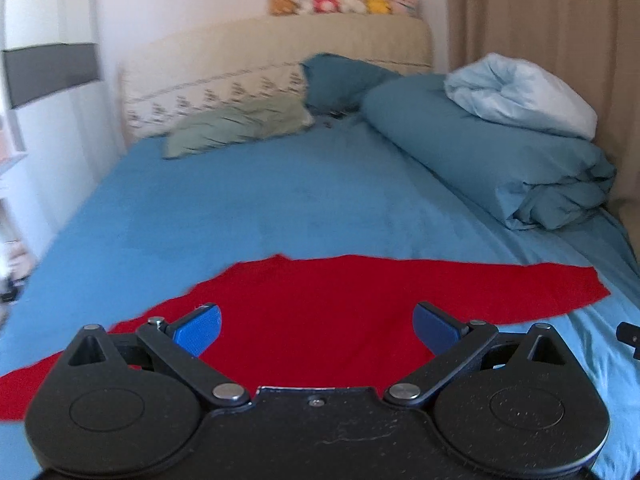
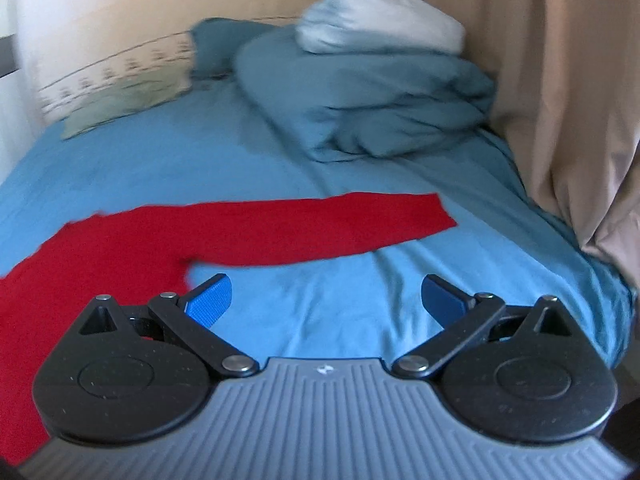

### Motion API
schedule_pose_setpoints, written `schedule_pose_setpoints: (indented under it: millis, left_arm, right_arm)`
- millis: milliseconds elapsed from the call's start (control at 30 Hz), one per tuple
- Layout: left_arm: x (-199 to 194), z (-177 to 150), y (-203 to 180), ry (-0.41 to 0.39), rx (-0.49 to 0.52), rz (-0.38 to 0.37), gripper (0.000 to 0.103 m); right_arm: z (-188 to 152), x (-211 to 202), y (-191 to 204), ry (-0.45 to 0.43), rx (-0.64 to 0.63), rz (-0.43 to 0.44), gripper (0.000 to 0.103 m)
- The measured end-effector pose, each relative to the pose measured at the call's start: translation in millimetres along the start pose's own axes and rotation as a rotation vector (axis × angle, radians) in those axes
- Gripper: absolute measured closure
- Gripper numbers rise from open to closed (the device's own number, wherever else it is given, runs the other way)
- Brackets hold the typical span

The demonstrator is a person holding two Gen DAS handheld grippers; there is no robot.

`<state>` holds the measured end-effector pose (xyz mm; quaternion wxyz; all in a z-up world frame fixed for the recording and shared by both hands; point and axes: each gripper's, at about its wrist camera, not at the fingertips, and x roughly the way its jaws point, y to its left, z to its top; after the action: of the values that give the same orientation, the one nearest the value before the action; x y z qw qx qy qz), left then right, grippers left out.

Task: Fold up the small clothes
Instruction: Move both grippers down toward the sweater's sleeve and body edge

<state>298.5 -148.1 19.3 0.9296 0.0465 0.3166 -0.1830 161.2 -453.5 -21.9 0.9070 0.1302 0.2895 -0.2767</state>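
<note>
Red cloth, a small garment (image 1: 320, 312), lies spread flat on a bed with a blue sheet (image 1: 248, 200) in the left wrist view, stretching across the lower half of the picture from 8 o'clock to 3 o'clock, where one long sleeve-like arm ends in a squared tip. Left tool (image 1: 317, 326) sits at 6 o'clock, directly over the broad middle of the garment, its two blue fingertips (image 1: 198, 330) spread wide apart with only red fabric showing between them and nothing held. A rolled teal duvet (image 1: 492, 160) lies at 2 o'clock with a pale blue bundle (image 1: 520, 92) on top of it. Toward 11 o'clock rest a grey-green pillow (image 1: 240, 128) and a patterned cream pillow behind it, against a beige headboard (image 1: 320, 44). Soft toys (image 1: 344, 0) line the headboard's top at 12 o'clock, and a beige curtain (image 1: 540, 12) hangs at 1 o'clock. In the right wrist view, the same garment (image 2: 240, 236) fills the area from 7 o'clock to the centre, its long arm reaching toward 2 o'clock. Right tool (image 2: 326, 300) at 6 o'clock is also spread wide and empty; its left fingertip (image 2: 210, 300) lies just beside the garment's edge, while the gap between the fingertips shows bare blue sheet (image 2: 320, 312). The duvet (image 2: 380, 96) and pale bundle (image 2: 380, 20) sit at 12 to 1 o'clock, with the curtain (image 2: 560, 80) along the right side. This view is somewhat blurred.
</note>
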Motion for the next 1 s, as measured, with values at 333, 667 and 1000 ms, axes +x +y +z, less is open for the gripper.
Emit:
schedule_pose_setpoints:
  millis: [333, 667, 1000]
  left_arm:
    - [172.2, 27.3, -39.9, 0.173, 0.022, -0.041, 0.000]
    - [283.7, -3.4, -63.3, 0.343, -0.016, 0.010, 0.000]
    - [309.5, -9.9, -64.9, 0.365, 0.010, 0.032, 0.000]
  right_arm:
    - [12.2, 143.3, -55.4, 0.046, 0.206, -0.058, 0.000]
    - [9.2, 247.1, -97.0, 0.143, 0.266, -0.098, 0.000]
    - [25.3, 263.7, -94.7, 0.095, 0.228, -0.113, 0.063]
